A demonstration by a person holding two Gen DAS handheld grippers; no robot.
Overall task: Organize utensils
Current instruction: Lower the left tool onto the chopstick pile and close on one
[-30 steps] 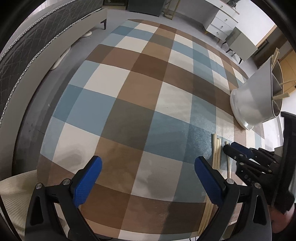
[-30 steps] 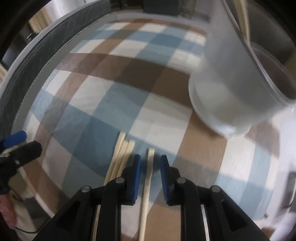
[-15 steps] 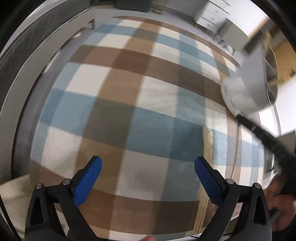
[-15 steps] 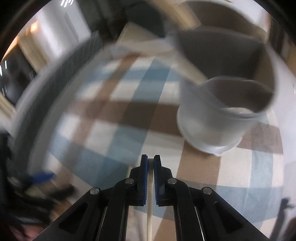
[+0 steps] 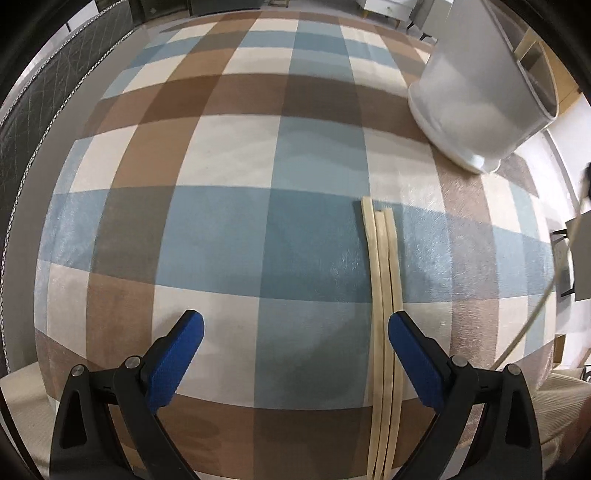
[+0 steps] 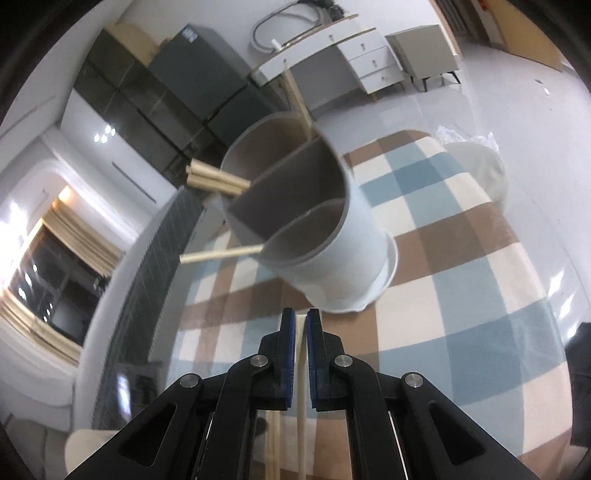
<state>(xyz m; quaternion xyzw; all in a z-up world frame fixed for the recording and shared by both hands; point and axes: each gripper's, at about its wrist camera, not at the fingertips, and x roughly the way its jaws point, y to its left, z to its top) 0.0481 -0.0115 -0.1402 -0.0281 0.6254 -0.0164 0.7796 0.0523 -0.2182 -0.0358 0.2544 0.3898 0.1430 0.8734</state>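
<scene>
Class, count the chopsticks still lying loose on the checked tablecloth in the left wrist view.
3. The chopsticks lie side by side, touching, beside the left gripper's right finger, running from the blue check toward the near table edge. Their near ends leave the picture; others may be hidden.

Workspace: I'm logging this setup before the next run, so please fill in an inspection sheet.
Surface: checked cloth over the table.
Job's things: three chopsticks lying side by side; divided holder with several sticks already in it.
Clutter: nothing seen.
Grippers: left gripper open, empty; right gripper shut on one chopstick.
Cables: hose or cable on the white drawers.
Surroundings: dark cabinets, lit window.
</scene>
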